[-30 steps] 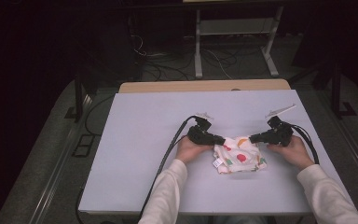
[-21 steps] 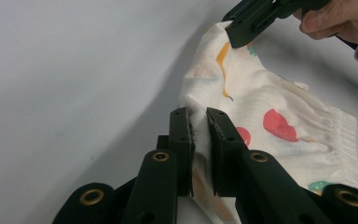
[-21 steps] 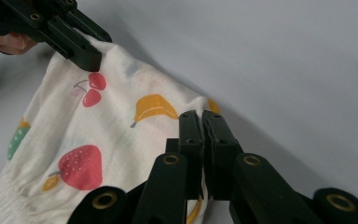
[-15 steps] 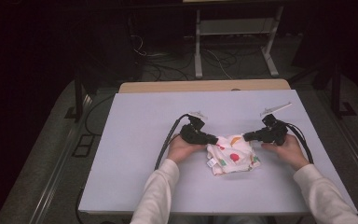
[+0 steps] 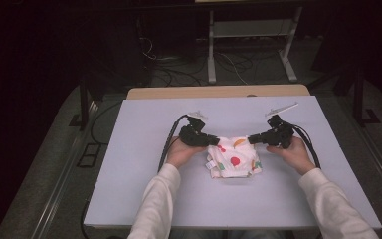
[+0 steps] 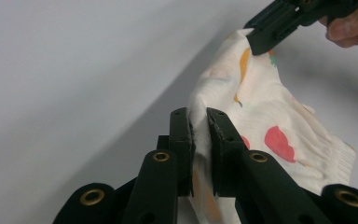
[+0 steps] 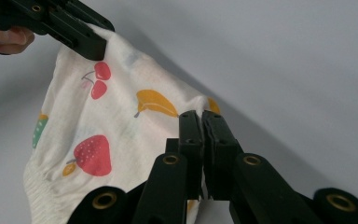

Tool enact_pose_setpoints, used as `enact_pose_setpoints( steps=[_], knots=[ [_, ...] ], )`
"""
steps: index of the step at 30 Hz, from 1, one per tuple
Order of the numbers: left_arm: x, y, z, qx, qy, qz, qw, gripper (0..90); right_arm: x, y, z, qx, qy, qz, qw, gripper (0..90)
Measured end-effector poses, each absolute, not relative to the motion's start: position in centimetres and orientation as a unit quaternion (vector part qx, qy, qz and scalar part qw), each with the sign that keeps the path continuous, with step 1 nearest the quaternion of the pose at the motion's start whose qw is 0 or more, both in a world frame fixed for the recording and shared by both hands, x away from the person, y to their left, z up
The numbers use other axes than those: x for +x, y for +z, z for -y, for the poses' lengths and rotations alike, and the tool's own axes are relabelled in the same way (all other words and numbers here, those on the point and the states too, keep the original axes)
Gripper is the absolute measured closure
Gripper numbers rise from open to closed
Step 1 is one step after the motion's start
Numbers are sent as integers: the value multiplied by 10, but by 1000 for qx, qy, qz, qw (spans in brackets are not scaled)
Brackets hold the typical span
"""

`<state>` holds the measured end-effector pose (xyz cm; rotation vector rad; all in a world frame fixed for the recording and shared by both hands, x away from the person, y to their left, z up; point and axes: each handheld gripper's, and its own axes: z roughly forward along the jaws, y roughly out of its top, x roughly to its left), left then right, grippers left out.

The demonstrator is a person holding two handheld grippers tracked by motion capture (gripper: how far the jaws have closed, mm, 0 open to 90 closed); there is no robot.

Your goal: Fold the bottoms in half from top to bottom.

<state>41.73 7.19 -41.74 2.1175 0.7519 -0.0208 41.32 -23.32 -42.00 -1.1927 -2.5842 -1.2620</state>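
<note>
A small white garment [image 5: 235, 157] printed with fruit hangs between the two grippers over the middle of the pale table [image 5: 144, 174], its lower edge resting on the surface. My left gripper [image 5: 214, 142] is shut on the garment's upper left corner; the cloth [image 6: 261, 121] is pinched between its jaws [image 6: 199, 133]. My right gripper [image 5: 251, 139] is shut on the upper right corner, the cloth [image 7: 121, 121] squeezed thin between its jaws [image 7: 200, 128]. Each gripper view also shows the other gripper clamped on the far corner.
A wooden board [image 5: 219, 92] borders the table's far edge. Beyond it on the dark floor lie cables [image 5: 179, 69] and a white metal stand [image 5: 251, 45]. A small pale strip [image 5: 281, 108] lies on the table's far right.
Both grippers have moved toward the table's far side and risen a little, carrying the garment's top edge with them. The cloth now hangs stretched between them instead of lying bunched.
</note>
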Motion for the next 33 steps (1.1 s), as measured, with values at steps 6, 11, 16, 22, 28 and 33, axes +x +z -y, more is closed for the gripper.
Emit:
enact_pose_setpoints(
  steps=[6,11,16,22,28,33],
  knots=[
    [422,-415,-77,850,9,-302,432,801,419,-417,223,-392,-398,830,1,850],
    [429,-416,-83,852,23,-302,428,801,424,-418,217,-399,-404,823,-3,851],
    [437,-421,-87,852,21,-305,425,801,430,-424,209,-405,-397,824,-10,850],
    [443,-422,-92,850,33,-307,427,802,437,-426,205,-410,-405,817,-9,850],
    [451,-427,-98,844,36,-310,436,803,442,-428,201,-416,-415,809,-17,851],
    [456,-433,-99,841,44,-312,440,803,446,-430,200,-423,-412,807,-20,852]
  ],
)
